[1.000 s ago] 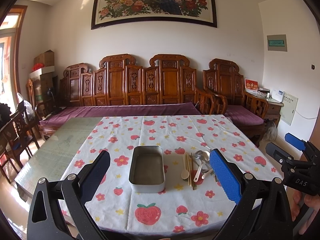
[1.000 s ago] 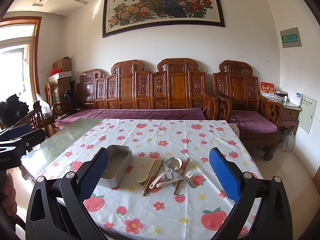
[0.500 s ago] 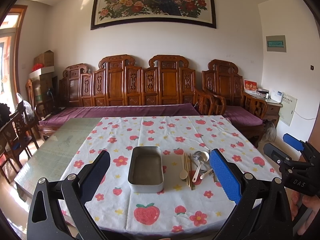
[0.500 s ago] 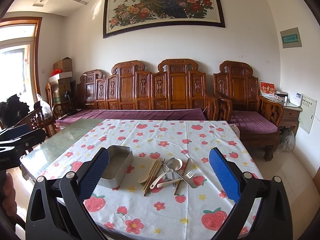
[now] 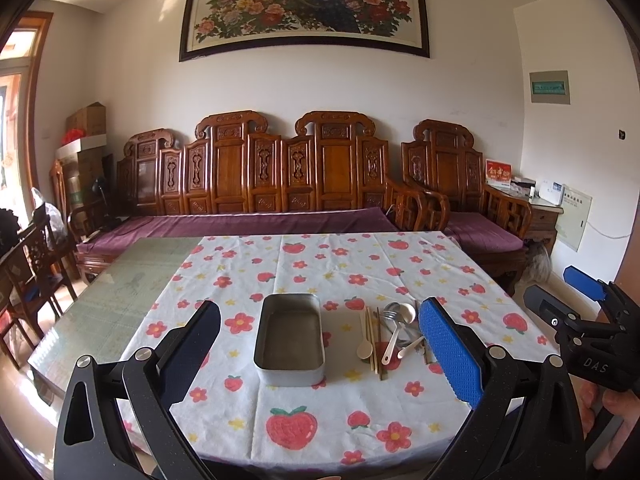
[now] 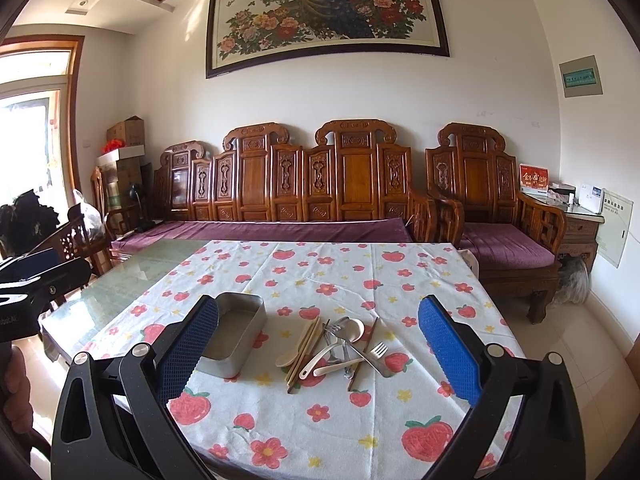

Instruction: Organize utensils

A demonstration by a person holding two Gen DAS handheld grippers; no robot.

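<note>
Utensils (image 6: 336, 346) piled loose on bench cloth (image 6: 320, 412), just right of metal tin (image 5: 290, 338), not in it. Left tool (image 5: 320, 344) wide open, holding nothing; right tool (image 6: 318, 346) wide open, holding nothing, both above bench's near edge.

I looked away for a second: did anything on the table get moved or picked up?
Nothing visibly changed. The metal tin is empty, the utensil pile lies untouched beside it, and both the left gripper and right gripper hang open above the table as before.

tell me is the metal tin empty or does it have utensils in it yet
Empty. The metal tin shows only its bare floor; the utensils lie piled on the tablecloth beside it.
</note>
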